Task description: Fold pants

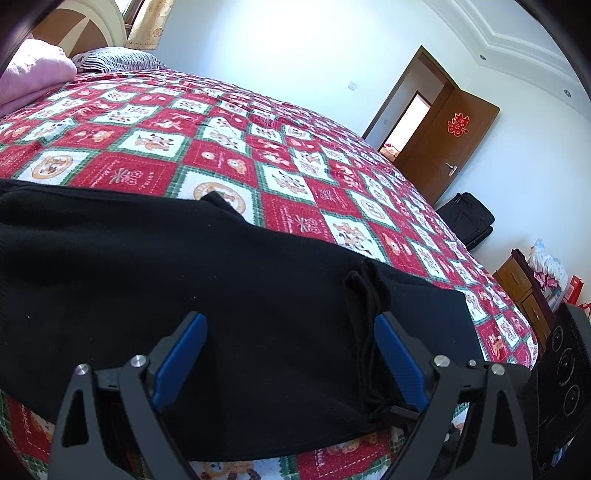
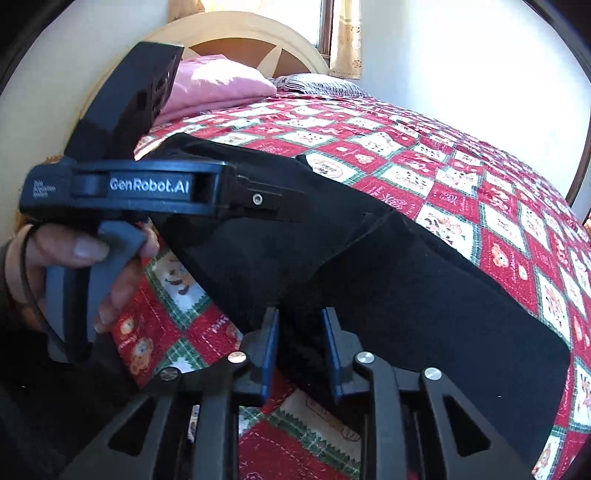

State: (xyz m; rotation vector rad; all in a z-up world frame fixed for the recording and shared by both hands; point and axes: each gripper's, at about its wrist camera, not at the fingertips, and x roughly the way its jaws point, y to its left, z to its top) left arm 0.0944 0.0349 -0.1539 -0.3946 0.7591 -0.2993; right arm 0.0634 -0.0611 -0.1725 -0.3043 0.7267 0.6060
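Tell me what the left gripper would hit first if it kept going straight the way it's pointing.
Most likely the black pants: the open left gripper points down at them, drawstring by its right finger. Depth is hard to judge.

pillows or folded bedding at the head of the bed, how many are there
2. A pink folded blanket lies at the headboard, and a striped pillow sits just beside it, toward the window side. The left tool's body covers part of that corner, so more may be hidden.
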